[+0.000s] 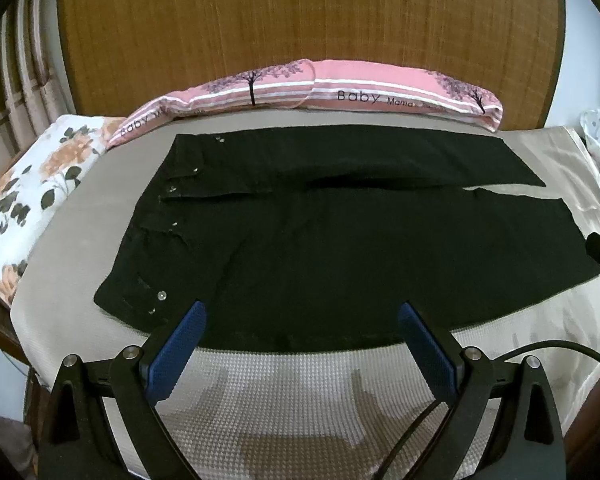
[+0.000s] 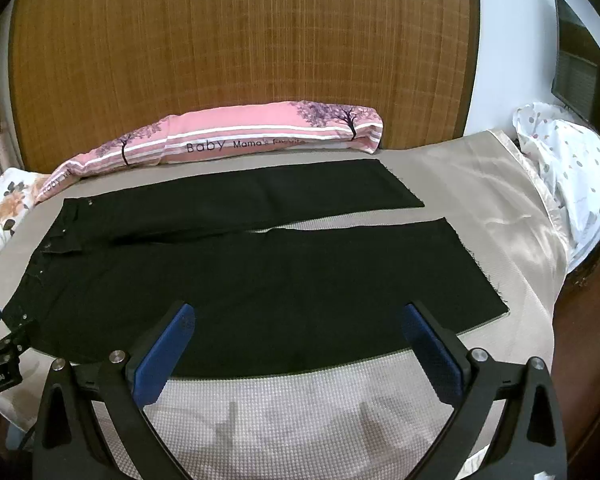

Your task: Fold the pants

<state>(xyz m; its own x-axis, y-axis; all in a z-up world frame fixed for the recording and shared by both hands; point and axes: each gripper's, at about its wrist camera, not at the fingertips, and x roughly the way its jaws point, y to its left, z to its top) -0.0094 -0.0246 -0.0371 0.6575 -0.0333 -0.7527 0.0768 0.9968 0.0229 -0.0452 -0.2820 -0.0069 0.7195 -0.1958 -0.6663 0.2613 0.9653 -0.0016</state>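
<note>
Bed with a beige waffle-weave cover [image 1: 300, 392], satin-edged on the side right of the fingers. Behind it a wide wooden headboard [image 1: 300, 28]; curtains past the left fingertip, white wall and a dark framed panel [image 2: 580, 60] up to the right.

One pair of black pants [image 1: 340, 248] laid flat, unfolded, just beyond both sets of fingertips. Waistband lies left of the fingers, two legs run to the right, slightly parted at the hems. Several small metal rivets or buttons show at the waist.

Pillows, counted: two pink ones [image 2: 260, 136] printed with trees and "Baby", end to end along the headboard, beyond the pants; one floral [image 1: 32, 192] far left; one spotted white [image 2: 572, 160] far right.

Left gripper [image 1: 302, 324]: blue-padded fingers spread wide, holding nothing, tips over the pants' near edge. Right gripper [image 2: 298, 326]: likewise spread, empty, tips over the near leg. One black cable [image 1: 560, 350] trails right of the left gripper.
</note>
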